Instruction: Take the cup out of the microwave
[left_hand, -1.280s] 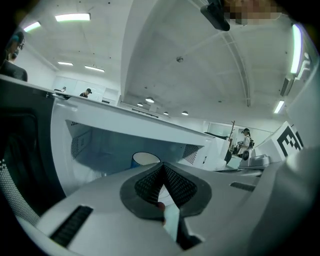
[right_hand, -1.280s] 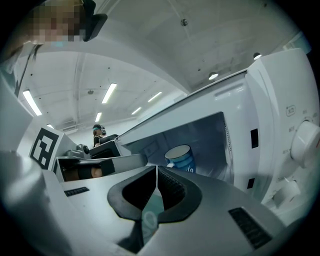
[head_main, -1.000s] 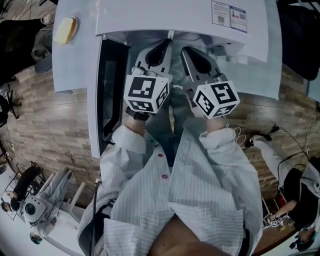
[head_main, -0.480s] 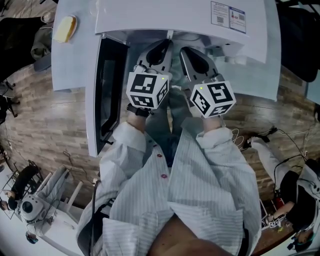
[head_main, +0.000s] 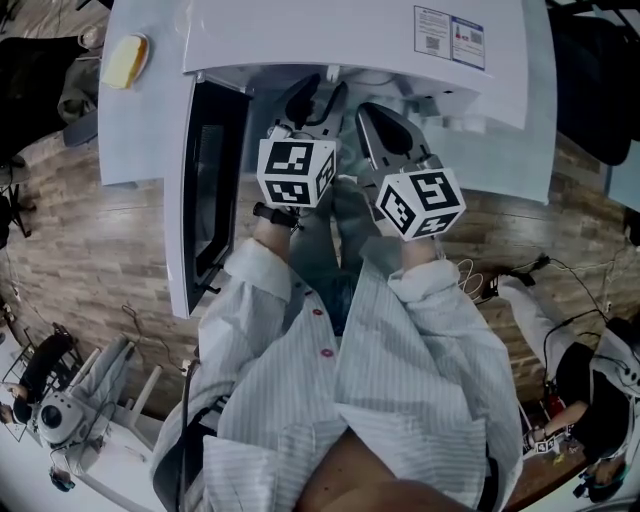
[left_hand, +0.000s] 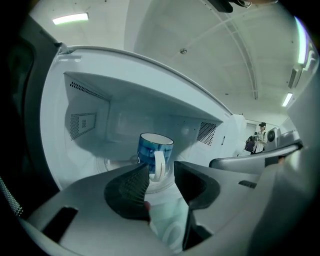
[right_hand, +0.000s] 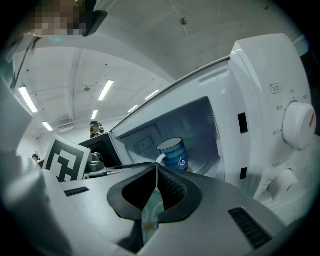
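Standing upright inside open microwave (head_main: 300, 38), blue cup (left_hand: 154, 149), left tongs (left_hand: 160, 166) just opened wide, nothing between, right tongs (right_hand: 156, 167) closed, empty.

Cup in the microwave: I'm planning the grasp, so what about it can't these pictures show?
- Left gripper view: the cup has its base covered by the left gripper, whose jaws have just been opening with nothing between them. Too little of its inside shows to tell contents.
- Right gripper view: its foot is behind the shut right gripper.
- Head view: it is hidden entirely under the microwave top.
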